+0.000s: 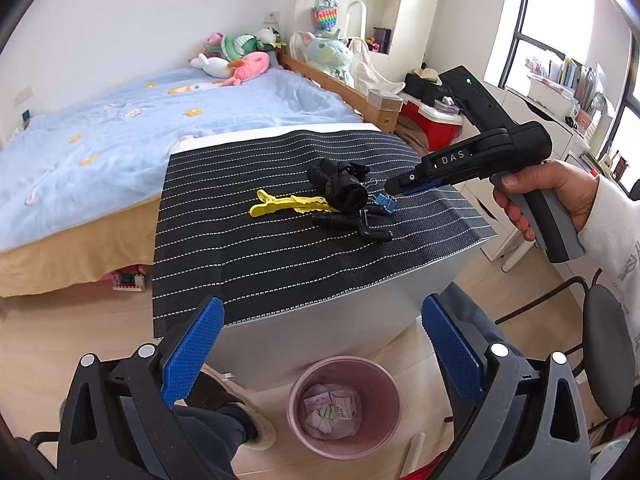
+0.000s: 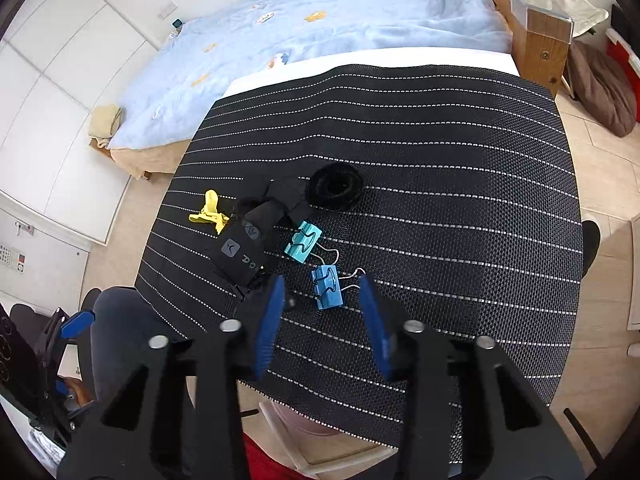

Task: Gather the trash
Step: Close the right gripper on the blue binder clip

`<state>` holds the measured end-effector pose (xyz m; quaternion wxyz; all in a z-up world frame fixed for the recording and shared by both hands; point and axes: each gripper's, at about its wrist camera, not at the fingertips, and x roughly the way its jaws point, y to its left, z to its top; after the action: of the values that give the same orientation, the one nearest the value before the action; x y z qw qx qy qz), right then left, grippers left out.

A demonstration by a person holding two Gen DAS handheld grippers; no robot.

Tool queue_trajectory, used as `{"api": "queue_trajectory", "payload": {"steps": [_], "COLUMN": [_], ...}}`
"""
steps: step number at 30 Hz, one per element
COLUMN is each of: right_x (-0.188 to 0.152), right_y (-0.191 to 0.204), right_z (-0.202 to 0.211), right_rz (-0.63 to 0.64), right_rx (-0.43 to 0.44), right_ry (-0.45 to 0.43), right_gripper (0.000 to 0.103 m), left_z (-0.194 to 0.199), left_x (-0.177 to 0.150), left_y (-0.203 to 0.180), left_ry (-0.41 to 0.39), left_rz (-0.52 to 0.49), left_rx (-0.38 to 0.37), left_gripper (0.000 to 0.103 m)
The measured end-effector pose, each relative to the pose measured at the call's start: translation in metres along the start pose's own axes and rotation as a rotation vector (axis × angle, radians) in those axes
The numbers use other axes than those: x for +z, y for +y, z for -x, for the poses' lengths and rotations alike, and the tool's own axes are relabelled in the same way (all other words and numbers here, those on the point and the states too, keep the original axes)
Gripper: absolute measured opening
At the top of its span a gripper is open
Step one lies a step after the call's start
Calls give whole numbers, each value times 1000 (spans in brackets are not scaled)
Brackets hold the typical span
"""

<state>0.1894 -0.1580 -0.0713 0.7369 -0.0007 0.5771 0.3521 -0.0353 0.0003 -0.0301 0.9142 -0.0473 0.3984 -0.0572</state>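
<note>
Pick step in hand. Right gripper (image 2: 322,294), jaws part-open, straddles the nearer blue clip (image 2: 328,288) at frame centre on the mat (image 2: 440,160); pads not touching. Left gripper (image 1: 320,344) wide, empty, above the bin (image 1: 344,406). Next, likely: close on clip, carry to bin.

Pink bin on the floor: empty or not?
Not empty. The left wrist view shows crumpled wrappers and paper lying in the bottom of the pink bin.

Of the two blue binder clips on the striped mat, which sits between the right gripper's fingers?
The darker blue binder clip, lying between the right gripper fingers with gaps either side. The lighter turquoise binder clip sits farther off, beside the black pouch.
</note>
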Motion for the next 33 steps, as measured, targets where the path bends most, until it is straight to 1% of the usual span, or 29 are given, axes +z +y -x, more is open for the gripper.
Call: {"api": "queue_trajectory", "payload": {"steps": [2,6,7,9,10,13,22,27,30,33], "right_x": [1,2,1,0,0,-1,-4,-9,-11,-11], "right_y": [-1,-1,-1,0,0,0,2,4,6,6], "right_z": [-2,-6,-7,-7,-7,-4,15,29,38,47], "right_rz": [-3,-4,-2,-1,1,6,9,13,18,21], "right_rx": [-2,5,5,6,8,11,4,-2,-14,-24], "right_ry": [-1,-3,-4,-9,-11,-19,-65,-85,-95,-106], "right_gripper": [29,15,13,4,3,1,1,1,1,1], "left_z": [-1,-2,-2,-3,-3,-2,-2,-3,-7,-13], "left_x": [-1,-1,-1,0,1,3,19,40,56,74], "left_y": [0,0,1,2,2,3,0,-1,-2,-2], "left_ry": [3,7,9,9,9,5,-19,-39,-37,-16], "left_rz": [0,4,5,10,14,14,-3,-19,-24,-25], "left_rx": [-2,-1,-1,0,-2,-1,14,25,4,-17], "left_gripper": [95,95,95,95,95,95,95,95,95,95]}}
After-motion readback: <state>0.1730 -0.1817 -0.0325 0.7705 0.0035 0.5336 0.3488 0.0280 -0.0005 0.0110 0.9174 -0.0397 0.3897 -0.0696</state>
